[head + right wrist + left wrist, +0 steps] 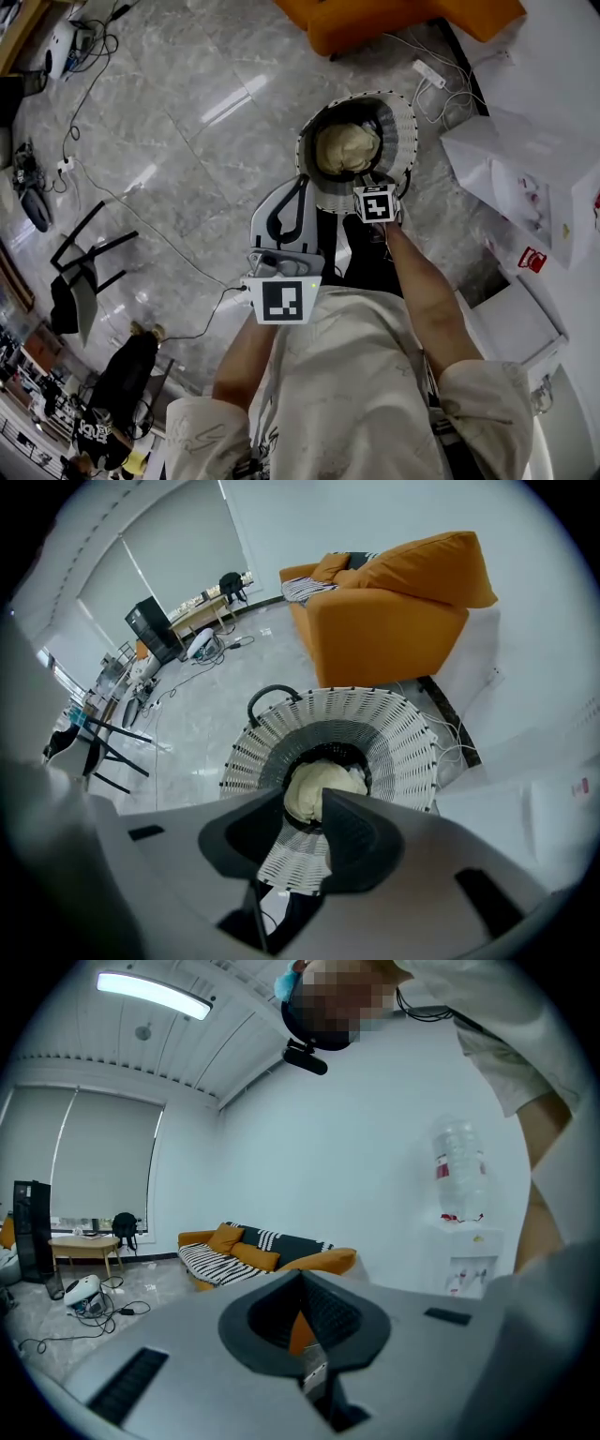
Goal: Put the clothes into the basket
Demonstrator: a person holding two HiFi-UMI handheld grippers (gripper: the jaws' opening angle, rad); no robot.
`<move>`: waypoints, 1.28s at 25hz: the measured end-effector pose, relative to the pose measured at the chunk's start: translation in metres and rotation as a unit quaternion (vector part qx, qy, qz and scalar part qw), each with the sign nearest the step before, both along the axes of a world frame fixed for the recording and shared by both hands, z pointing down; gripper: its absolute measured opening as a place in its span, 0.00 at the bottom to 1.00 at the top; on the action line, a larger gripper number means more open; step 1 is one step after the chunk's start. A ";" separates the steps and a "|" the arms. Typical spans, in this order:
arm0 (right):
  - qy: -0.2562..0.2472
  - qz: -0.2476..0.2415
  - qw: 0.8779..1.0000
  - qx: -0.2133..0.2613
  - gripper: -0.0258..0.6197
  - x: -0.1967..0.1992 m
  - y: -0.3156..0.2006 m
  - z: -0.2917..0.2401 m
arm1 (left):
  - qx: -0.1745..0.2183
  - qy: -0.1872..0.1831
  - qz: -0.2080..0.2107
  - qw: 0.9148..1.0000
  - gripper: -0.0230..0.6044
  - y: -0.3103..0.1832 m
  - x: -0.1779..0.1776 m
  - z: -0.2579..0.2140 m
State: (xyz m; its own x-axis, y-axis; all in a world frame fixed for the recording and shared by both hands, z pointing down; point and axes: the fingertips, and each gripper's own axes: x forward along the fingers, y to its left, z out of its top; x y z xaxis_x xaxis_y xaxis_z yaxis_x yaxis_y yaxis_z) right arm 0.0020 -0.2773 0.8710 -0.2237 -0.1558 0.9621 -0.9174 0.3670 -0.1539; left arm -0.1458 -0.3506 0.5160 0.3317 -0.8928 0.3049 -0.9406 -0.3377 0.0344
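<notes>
A white slatted basket (pixel 405 122) with a dark inside stands on the grey marble floor in front of the person. A cream garment (pixel 345 147) lies bunched at its bottom. My right gripper (pixel 368 180) points steeply down over the basket's near rim, jaws open and empty. In the right gripper view the cream garment (pixel 314 791) shows in the basket (pixel 412 742) through the gap of the right gripper (pixel 305 819). My left gripper (pixel 298 184) is held close to the body, left of the basket, pointing almost level. In its own view the left gripper (pixel 302 1283) has its pads together with nothing between them.
An orange sofa (pixel 375 23) stands just beyond the basket. A power strip with cables (pixel 429 73) lies to its right, and white boxes and bags (pixel 525 178) fill the right side. A black folding chair (pixel 80 272) stands far left. A water dispenser (pixel 459 1232) is against the wall.
</notes>
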 end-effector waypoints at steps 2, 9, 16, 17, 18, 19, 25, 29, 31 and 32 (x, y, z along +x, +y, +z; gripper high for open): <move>-0.001 0.005 1.000 0.003 0.21 0.006 0.000 -0.005 | 0.001 -0.002 0.005 1.000 0.04 0.001 0.006 -0.003; -0.033 0.004 0.998 0.059 0.19 0.005 -0.015 -0.047 | 0.015 -0.015 0.017 1.000 0.04 0.003 0.020 -0.018; -0.072 0.017 0.989 0.128 0.18 0.020 -0.023 -0.113 | 0.032 -0.002 0.014 0.999 0.04 0.005 0.040 -0.041; -0.077 0.019 0.987 0.140 0.18 0.023 -0.024 -0.125 | 0.035 -0.002 0.014 0.999 0.04 0.006 0.043 -0.045; -0.082 0.020 0.985 0.153 0.18 0.027 -0.026 -0.138 | 0.038 -0.001 0.014 0.999 0.04 0.007 0.045 -0.048; -0.086 0.021 0.982 0.166 0.18 0.030 -0.027 -0.151 | 0.041 0.001 0.014 0.999 0.04 0.008 0.048 -0.051; -0.135 0.059 0.959 0.241 0.18 0.050 -0.037 -0.235 | 0.060 0.006 0.022 0.998 0.04 0.010 0.063 -0.068; -0.164 0.084 0.934 0.305 0.18 0.065 -0.050 -0.304 | 0.073 0.001 0.033 0.997 0.04 0.008 0.072 -0.081; -0.165 0.068 0.920 0.348 0.18 0.068 -0.058 -0.340 | 0.077 0.000 0.033 0.996 0.04 0.005 0.073 -0.088; -0.166 0.059 0.912 0.370 0.18 0.069 -0.062 -0.358 | 0.078 0.003 0.031 0.996 0.04 0.003 0.073 -0.091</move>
